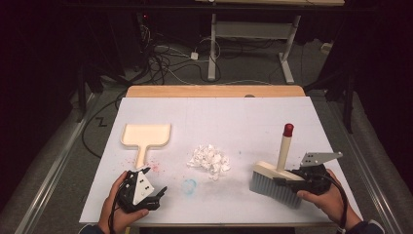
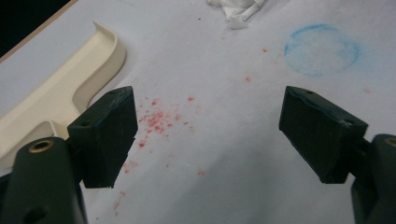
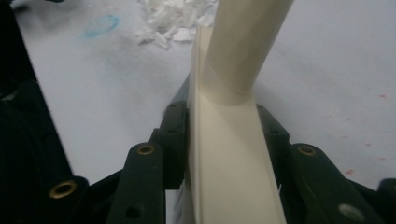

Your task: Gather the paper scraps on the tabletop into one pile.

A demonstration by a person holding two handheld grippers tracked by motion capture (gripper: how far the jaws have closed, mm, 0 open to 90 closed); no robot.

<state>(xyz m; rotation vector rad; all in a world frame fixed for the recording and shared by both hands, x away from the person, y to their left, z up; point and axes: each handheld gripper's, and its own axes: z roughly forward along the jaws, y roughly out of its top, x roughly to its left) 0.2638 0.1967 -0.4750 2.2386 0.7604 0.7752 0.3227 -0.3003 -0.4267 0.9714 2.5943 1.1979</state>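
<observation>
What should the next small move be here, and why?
Probably close the left gripper on the dustpan handle: its jaws stand open and empty beside it, while the right gripper already clamps the brush head, and the paper scraps lie between the two tools.

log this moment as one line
right hand-held gripper: shut on brush | left hand-held gripper: open, beside dustpan | paper scraps: unswept

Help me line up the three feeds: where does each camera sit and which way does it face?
High view: above the person's side, facing forward and down on the table; both hands and grippers show.
Left gripper view: rides the left gripper, jaws apart, facing the dustpan.
Right gripper view: rides the right gripper, jaws around the brush.
Both gripper views share the paper scraps.
</observation>
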